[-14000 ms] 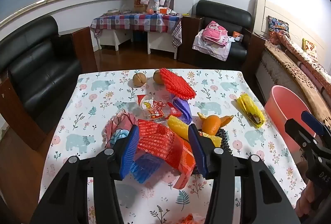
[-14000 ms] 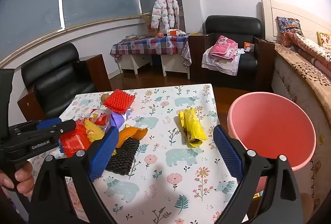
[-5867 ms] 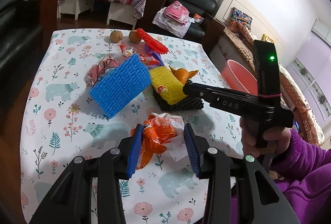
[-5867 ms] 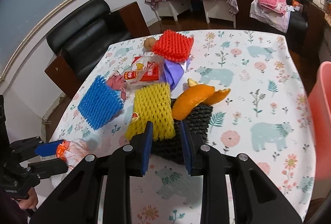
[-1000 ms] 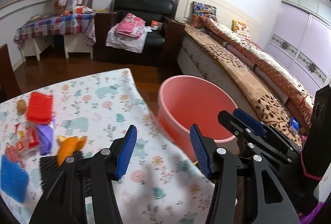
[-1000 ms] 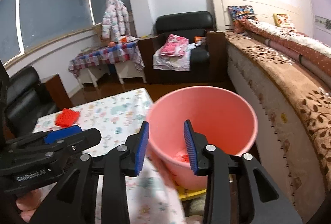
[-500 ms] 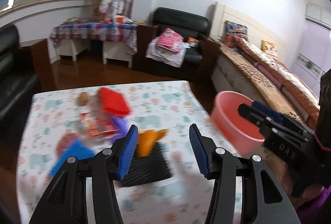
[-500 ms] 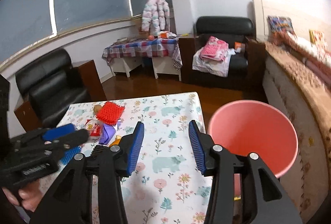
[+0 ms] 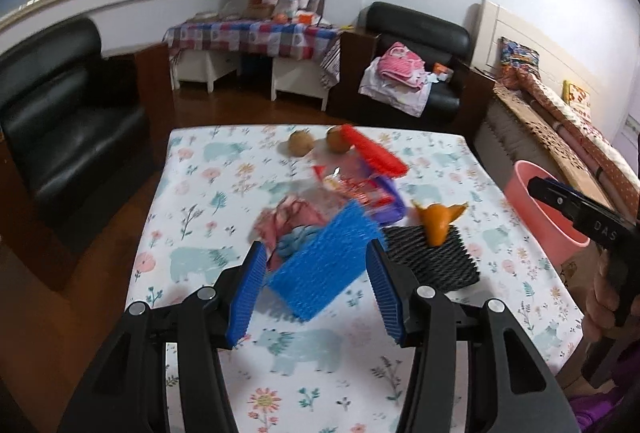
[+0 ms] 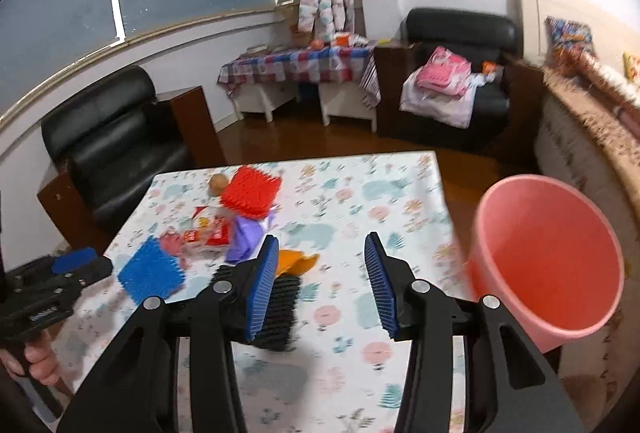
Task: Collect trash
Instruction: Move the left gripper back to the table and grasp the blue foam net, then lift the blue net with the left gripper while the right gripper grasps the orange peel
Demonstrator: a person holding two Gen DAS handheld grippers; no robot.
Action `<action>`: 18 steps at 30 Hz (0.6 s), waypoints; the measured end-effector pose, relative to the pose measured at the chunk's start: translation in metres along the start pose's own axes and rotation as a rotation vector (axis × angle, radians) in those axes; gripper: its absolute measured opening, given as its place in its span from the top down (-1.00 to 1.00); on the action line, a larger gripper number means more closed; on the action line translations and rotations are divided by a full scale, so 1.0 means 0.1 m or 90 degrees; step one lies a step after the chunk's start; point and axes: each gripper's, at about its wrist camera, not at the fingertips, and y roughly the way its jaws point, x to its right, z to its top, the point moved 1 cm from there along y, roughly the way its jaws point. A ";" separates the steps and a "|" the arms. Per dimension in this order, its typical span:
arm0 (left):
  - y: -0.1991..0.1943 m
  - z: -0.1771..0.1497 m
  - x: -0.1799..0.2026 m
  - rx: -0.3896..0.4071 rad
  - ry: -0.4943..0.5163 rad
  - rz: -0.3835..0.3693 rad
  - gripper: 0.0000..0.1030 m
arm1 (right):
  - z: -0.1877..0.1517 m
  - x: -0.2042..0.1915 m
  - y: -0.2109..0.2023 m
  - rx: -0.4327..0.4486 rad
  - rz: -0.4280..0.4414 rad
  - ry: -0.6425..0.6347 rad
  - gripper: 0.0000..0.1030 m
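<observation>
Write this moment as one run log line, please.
left gripper: open, over blue net | right gripper: open, empty | bin: beside table

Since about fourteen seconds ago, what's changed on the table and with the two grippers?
The red wrapper, yellow bag, yellow foam net and orange-white bag are gone from the table. Both grippers have swung back from the pink bucket; the left gripper is open toward the blue foam net, the right gripper open and empty. Red foam net, orange peel and black foam net stayed.

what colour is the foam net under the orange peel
Black. The foam net beneath the orange peel shows best in the left wrist view.
</observation>
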 end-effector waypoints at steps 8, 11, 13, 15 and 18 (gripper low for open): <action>0.31 -0.05 0.01 -0.042 0.016 -0.005 0.01 | -0.15 -0.08 0.18 -0.054 0.052 0.021 0.12; 0.35 -0.10 0.04 -0.053 0.019 -0.015 0.22 | -0.20 -0.09 0.22 -0.065 0.056 0.017 0.12; 0.35 -0.12 0.06 -0.055 0.021 -0.022 0.45 | -0.22 -0.09 0.26 -0.071 0.059 0.019 0.12; 0.36 -0.15 0.11 -0.061 0.026 -0.035 0.55 | -0.23 -0.09 0.31 -0.081 0.065 0.024 0.12; 0.38 -0.20 0.17 -0.073 0.040 -0.056 0.75 | -0.26 -0.09 0.37 -0.096 0.074 0.029 0.12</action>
